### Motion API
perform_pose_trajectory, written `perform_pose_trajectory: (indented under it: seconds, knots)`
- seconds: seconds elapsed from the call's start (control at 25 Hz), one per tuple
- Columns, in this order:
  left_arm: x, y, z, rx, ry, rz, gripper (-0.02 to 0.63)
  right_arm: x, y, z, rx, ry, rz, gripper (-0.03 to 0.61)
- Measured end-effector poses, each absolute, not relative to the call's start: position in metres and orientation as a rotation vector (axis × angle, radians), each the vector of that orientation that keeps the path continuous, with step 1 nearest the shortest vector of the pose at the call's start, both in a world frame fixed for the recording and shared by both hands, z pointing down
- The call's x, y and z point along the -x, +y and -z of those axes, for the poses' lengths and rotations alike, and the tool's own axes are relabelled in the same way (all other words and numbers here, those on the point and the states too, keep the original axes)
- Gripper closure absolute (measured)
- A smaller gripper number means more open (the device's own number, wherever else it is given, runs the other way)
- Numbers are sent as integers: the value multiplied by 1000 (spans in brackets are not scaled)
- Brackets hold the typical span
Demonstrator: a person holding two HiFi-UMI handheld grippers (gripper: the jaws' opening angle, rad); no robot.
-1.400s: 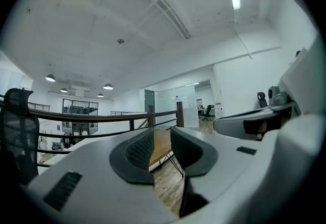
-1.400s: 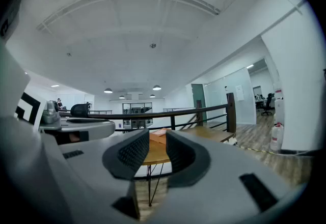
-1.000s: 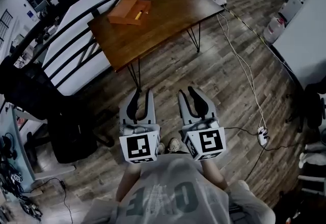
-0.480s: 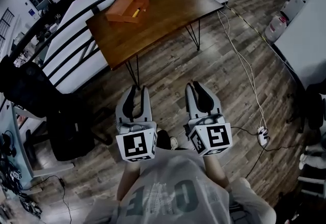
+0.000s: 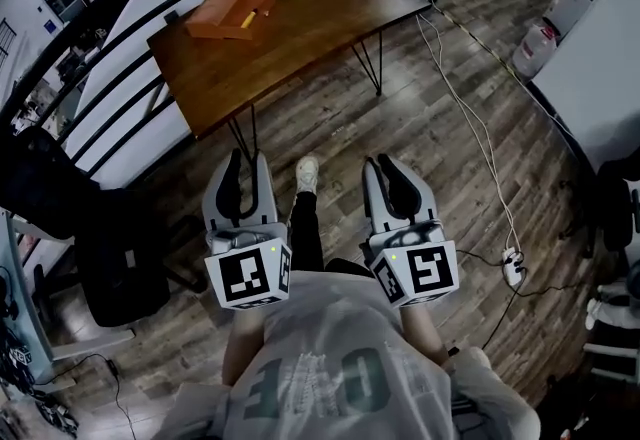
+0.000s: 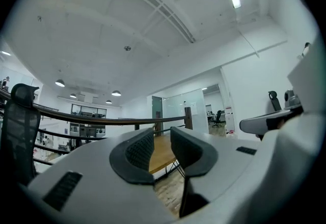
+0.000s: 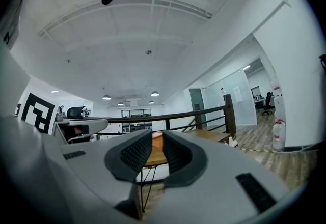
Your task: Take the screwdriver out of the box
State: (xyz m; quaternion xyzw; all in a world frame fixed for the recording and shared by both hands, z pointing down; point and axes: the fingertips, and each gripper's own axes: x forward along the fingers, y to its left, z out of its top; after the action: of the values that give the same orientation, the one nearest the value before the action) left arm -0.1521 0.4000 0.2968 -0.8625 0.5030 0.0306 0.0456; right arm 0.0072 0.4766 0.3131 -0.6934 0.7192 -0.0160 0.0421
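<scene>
An orange box [image 5: 222, 14] lies open at the far left end of a brown wooden table [image 5: 300, 33], with a yellow-handled screwdriver [image 5: 247, 19] inside it. Both grippers hang well short of the table, above the floor. My left gripper [image 5: 248, 160] points toward the table with a narrow gap between its jaws and nothing in them. My right gripper [image 5: 383, 164] is beside it, its jaws also slightly apart and empty. The left gripper [image 6: 162, 139] and the right gripper [image 7: 158, 141] each see only the table top and the railing between their pads.
A black railing [image 5: 120, 98] runs behind and left of the table. A dark office chair [image 5: 110, 273] stands at the left. White cables and a power strip [image 5: 515, 268] lie on the wood floor at the right. The person's foot [image 5: 307, 171] is stepping forward.
The person has stepped toward the table, one foot now forward between the grippers. The left gripper shifted left and the two stand further apart. Both stay empty.
</scene>
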Motion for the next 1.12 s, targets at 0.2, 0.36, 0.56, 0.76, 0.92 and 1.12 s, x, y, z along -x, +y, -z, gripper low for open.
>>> perform_pose_trajectory:
  seconds: [0.2, 0.36, 0.56, 0.76, 0.92, 1.12]
  knots:
    - [146, 367, -323, 2613, 1548, -88, 502, -10, 440, -344, 2103, 2237, 50, 508]
    - [137, 330, -331, 2607, 1560, -93, 502, -12, 389, -351, 2065, 2306, 43, 511]
    - [120, 265, -340, 2631, 1572, -66, 502, -11, 307, -345, 2022, 2377, 19, 512]
    - [100, 183, -334, 2659, 1560, -80, 502, -21, 221, -334, 2034, 2384, -84, 514]
    - [81, 119, -334, 2665, 1554, -77, 502, -32, 158, -326, 2010, 2387, -119, 514]
    - [59, 44, -327, 2719, 1529, -57, 502, -46, 80, -314, 2019, 2387, -85, 514]
